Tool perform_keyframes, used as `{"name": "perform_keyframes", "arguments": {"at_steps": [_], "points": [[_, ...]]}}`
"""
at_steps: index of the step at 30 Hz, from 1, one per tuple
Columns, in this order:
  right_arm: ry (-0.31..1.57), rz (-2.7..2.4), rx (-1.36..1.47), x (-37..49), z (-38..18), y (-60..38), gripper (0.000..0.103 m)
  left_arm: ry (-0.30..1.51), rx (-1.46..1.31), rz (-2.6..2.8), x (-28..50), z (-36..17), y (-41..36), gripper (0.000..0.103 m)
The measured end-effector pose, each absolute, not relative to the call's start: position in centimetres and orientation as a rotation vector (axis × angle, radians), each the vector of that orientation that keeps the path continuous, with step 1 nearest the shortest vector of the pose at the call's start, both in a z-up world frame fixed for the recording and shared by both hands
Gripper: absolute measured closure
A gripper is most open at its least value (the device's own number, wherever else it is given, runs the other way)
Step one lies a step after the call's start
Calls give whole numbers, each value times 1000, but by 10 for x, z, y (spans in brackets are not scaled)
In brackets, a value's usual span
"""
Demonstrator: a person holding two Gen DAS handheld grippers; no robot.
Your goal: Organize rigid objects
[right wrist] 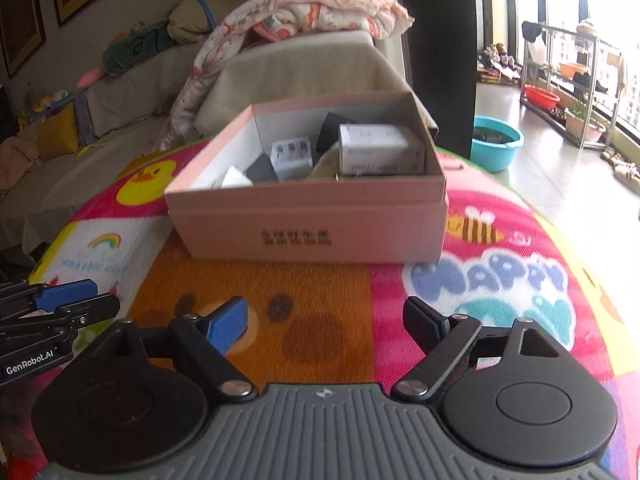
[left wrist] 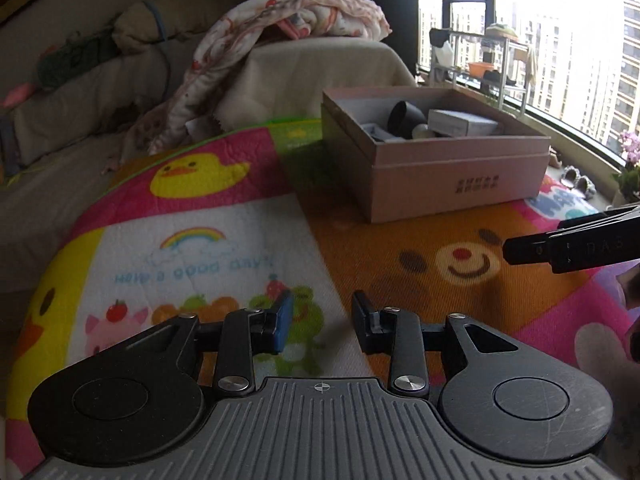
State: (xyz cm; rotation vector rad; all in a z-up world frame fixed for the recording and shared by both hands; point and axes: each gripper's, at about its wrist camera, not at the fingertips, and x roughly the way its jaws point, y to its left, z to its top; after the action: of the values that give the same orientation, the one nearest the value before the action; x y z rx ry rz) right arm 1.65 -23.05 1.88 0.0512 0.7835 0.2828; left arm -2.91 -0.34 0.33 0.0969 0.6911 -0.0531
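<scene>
Step in hand: I judge the sorting near its close or between picks; both claws are empty and angled down at the play mat (right wrist: 320,292) short of the pink box (right wrist: 312,232)
Left claw (left wrist: 322,320): narrow gap between its fingers, nothing in it, over the mat on the near side of the box
Right claw (right wrist: 324,322): spread wide, nothing between the fingers, directly in front of the box's printed wall
Task items: the white carton (right wrist: 380,152) sits against the box's right inner wall; the black cylinder (right wrist: 332,130) is behind it; the small white pack (right wrist: 290,156) and a grey block (right wrist: 262,170) lie left of the carton; all are inside the box
Loose items: I see none on the mat around the box
How I would do it well: I would approach over the box's near wall from above, not nudge the wall, and keep the claws apart beside the box
Surface: soft printed mat with bear, duck and rainbow; the box rests flat on it; whether a tabletop lies under it I cannot tell
Room: covered sofa (right wrist: 132,80) and a patterned blanket (right wrist: 320,12) behind the box; teal basin (right wrist: 498,144) on the floor to the box's right, windows beyond
</scene>
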Motion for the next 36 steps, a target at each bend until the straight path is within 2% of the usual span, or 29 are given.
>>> {"name": "perform_keyframes", "arguments": {"at_steps": [5, 10, 20, 36], "points": [[747, 184, -112, 4, 5, -207, 0, 668, 28, -72, -24, 4, -7, 71], [766, 159, -42, 11, 2, -212, 0, 660, 23, -103, -14, 2, -21, 69], [718, 135, -31, 10, 0, -212, 0, 656, -31, -109, -10, 0, -27, 50], [709, 116, -18, 8, -1, -215, 0, 648, -43, -38, -9, -1, -35, 51]]}}
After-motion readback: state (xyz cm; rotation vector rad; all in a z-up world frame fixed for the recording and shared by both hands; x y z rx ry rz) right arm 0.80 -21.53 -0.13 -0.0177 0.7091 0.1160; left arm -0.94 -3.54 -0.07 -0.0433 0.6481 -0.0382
